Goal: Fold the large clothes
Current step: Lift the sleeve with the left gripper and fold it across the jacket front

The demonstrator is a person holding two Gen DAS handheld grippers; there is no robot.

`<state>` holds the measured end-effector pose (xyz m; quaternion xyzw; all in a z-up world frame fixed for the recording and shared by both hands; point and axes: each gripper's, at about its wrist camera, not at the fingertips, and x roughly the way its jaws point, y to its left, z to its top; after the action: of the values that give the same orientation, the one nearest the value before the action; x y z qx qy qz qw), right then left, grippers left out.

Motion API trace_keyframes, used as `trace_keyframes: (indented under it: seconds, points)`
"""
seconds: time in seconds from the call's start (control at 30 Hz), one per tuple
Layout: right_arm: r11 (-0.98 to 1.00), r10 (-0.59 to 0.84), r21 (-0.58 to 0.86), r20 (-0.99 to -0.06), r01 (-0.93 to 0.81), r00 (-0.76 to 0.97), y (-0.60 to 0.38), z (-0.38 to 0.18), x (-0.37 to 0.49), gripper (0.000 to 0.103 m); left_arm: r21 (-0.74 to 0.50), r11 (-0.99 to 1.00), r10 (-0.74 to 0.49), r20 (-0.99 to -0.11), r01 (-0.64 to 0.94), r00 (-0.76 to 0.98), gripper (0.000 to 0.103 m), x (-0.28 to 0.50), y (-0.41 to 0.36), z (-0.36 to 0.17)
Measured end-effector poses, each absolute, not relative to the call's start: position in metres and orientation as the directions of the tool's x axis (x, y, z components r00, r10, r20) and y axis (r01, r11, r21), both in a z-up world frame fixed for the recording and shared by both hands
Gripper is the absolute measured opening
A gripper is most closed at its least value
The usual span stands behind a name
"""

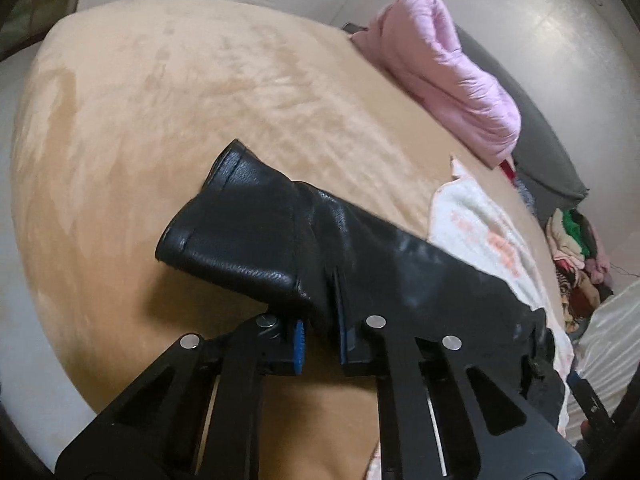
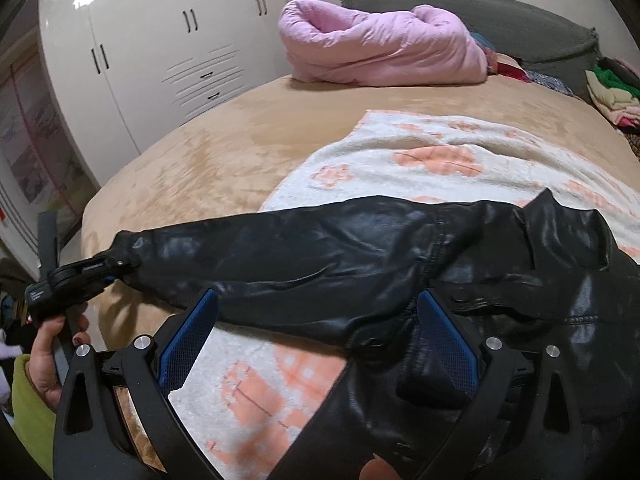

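Observation:
A black leather jacket [image 2: 400, 264] lies on a white and peach blanket [image 2: 420, 160] on the bed. Its sleeve [image 1: 256, 240] stretches out to the left. My left gripper [image 1: 320, 336] is shut on the sleeve near the cuff, and it also shows in the right wrist view [image 2: 108, 268] holding the sleeve end just above the bed. My right gripper [image 2: 318, 320] is open and hovers over the jacket where sleeve meets body, one blue pad [image 2: 188, 336] on each side.
The bed has a tan plush cover [image 1: 180, 100]. A rolled pink quilt [image 2: 380, 44] and a grey headboard [image 2: 500, 16] are at the far end. A pile of clothes [image 2: 612, 92] lies far right. White wardrobes [image 2: 160, 48] stand left.

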<state>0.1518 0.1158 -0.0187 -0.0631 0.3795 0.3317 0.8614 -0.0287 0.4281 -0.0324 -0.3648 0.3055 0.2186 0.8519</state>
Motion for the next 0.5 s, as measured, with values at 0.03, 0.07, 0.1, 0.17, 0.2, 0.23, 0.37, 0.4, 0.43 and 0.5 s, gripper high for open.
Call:
trace_keyframes:
  seconds: [0.03,0.07,0.1,0.17,0.2,0.23,0.37,0.4,0.43,0.5]
  points:
    - [0.775,0.525,0.149,-0.694,-0.615,0.494,0.113,-0.018,0.153,0.099,-0.493,0.639,0.148,-0.675,-0.591,0.723,0.004,-0.028,0.428,-0.031]
    - [0.778,0.524,0.152,-0.692,-0.610,0.495,0.111,-0.017,0.154,0.099,-0.500,0.638,0.145,-0.669,-0.586,0.729,0.003,-0.028,0.429,-0.029]
    - [0.780,0.526,0.157,-0.689,-0.606,0.499,0.107,-0.016,0.154,0.099,-0.507,0.638,0.140,-0.663,-0.579,0.735,0.002,-0.028,0.429,-0.027]
    - [0.782,0.528,0.161,-0.685,-0.602,0.503,0.103,-0.013,0.153,0.099,-0.517,0.638,0.132,-0.656,-0.571,0.743,0.001,-0.027,0.427,-0.024]
    - [0.784,0.530,0.165,-0.680,-0.599,0.507,0.100,-0.011,0.153,0.099,-0.524,0.643,0.129,-0.644,-0.558,0.754,0.000,-0.028,0.425,-0.019]
    - [0.784,0.534,0.171,-0.675,-0.597,0.509,0.097,-0.010,0.153,0.099,-0.524,0.649,0.130,-0.638,-0.551,0.759,0.000,-0.026,0.425,-0.015]
    - [0.791,0.546,0.196,-0.656,-0.580,0.522,0.083,-0.002,0.152,0.099,-0.535,0.668,0.128,-0.602,-0.517,0.788,0.000,-0.021,0.419,0.009]
    - [0.791,0.549,0.203,-0.651,-0.577,0.524,0.079,0.000,0.152,0.099,-0.532,0.680,0.133,-0.588,-0.505,0.798,0.000,-0.019,0.415,0.017]
    - [0.793,0.550,0.206,-0.648,-0.574,0.527,0.074,0.002,0.151,0.099,-0.529,0.688,0.138,-0.576,-0.496,0.805,0.000,-0.018,0.411,0.024]
    - [0.798,0.548,0.211,-0.642,-0.564,0.536,0.067,0.005,0.152,0.099,-0.515,0.709,0.147,-0.561,-0.483,0.814,0.000,-0.015,0.402,0.036]
